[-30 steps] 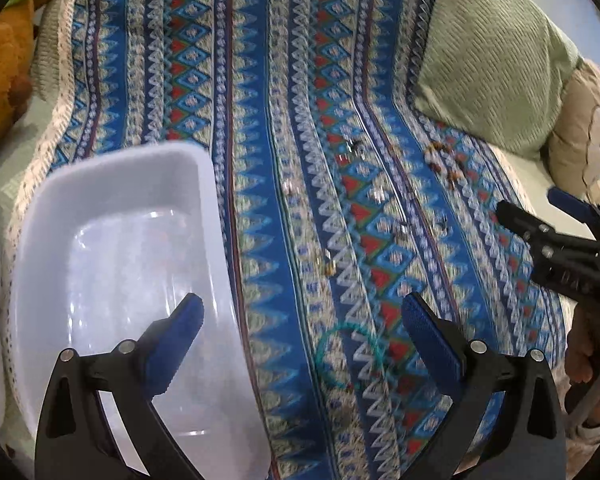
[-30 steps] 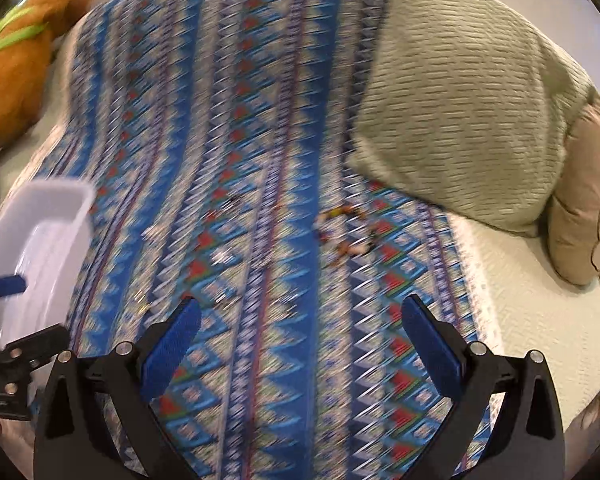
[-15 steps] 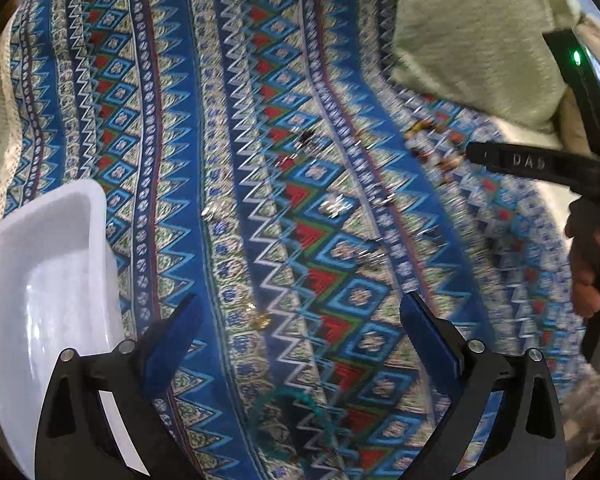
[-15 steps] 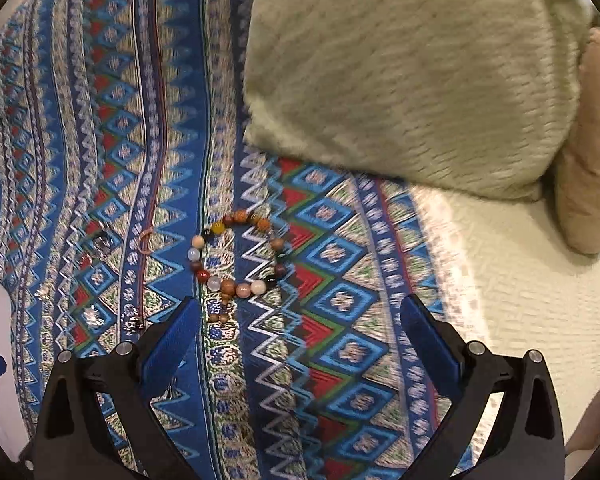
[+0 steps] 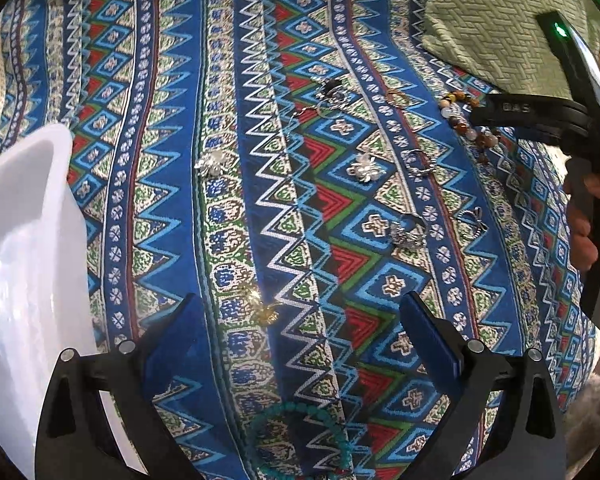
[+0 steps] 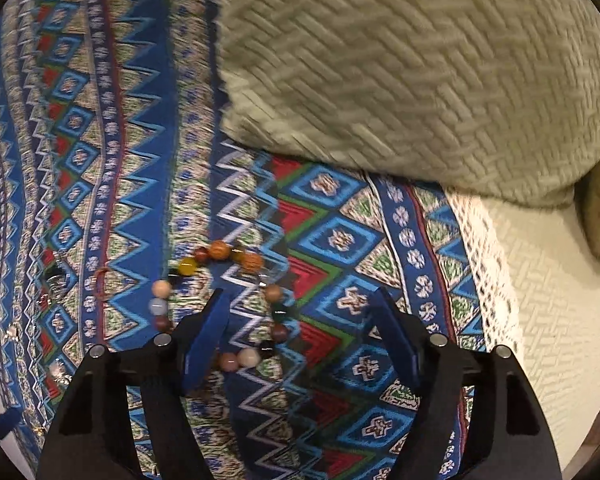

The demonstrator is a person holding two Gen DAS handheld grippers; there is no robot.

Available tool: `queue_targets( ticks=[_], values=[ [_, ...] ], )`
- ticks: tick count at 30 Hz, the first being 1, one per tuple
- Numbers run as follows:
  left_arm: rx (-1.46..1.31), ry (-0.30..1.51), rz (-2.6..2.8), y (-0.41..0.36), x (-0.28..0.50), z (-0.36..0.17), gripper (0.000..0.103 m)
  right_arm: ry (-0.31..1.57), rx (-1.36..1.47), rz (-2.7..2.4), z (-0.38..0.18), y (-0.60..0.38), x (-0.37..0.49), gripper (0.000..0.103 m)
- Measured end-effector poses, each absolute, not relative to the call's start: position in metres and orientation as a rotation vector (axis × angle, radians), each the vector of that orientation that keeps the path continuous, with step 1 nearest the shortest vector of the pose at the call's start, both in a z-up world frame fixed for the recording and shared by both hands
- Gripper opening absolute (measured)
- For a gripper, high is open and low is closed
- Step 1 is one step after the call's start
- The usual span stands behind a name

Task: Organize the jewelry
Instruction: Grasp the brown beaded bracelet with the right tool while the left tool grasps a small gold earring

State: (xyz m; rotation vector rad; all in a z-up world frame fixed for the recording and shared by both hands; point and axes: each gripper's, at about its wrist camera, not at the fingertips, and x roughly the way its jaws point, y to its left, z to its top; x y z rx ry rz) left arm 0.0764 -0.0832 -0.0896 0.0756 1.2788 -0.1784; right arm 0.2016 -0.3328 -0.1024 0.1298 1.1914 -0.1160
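Note:
Several small jewelry pieces lie on a blue patterned blanket (image 5: 340, 208). My left gripper (image 5: 300, 336) is open and low over it, with a gold charm (image 5: 266, 312) between its fingers and a teal bead bracelet (image 5: 300, 436) just below. Silver flower pieces (image 5: 212, 162) (image 5: 365, 168) and rings (image 5: 420, 162) lie farther off. My right gripper (image 6: 302, 330) is open over a multicoloured bead bracelet (image 6: 220, 264), its left finger (image 6: 206, 332) inside the loop and the right side of the loop between the fingers. The bracelet (image 5: 466, 120) and right gripper body show in the left wrist view.
A white plastic tub (image 5: 20, 264) stands on the blanket at the left of the left gripper. A green knitted cushion (image 6: 420, 72) lies just beyond the bead bracelet. A cream bedspread (image 6: 548, 320) borders the blanket on the right.
Both grippers have moved forward and down toward the blanket. The left one now frames the gold charm; the right one has dropped onto the bead bracelet and narrowed its jaws a little.

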Motion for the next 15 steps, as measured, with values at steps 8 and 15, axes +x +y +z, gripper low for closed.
queue_targets(
  ticks=[8,15],
  values=[
    [-0.006,1.276,-0.175,-0.067,0.083,-0.097,0.068,1.177,0.130,-0.124,-0.098,-0.340,0.196,0.056],
    [-0.041,1.276,-0.187,-0.060,0.086,-0.094,0.008,1.154,0.085,-0.088,-0.096,-0.323,0.191,0.011]
  ],
)
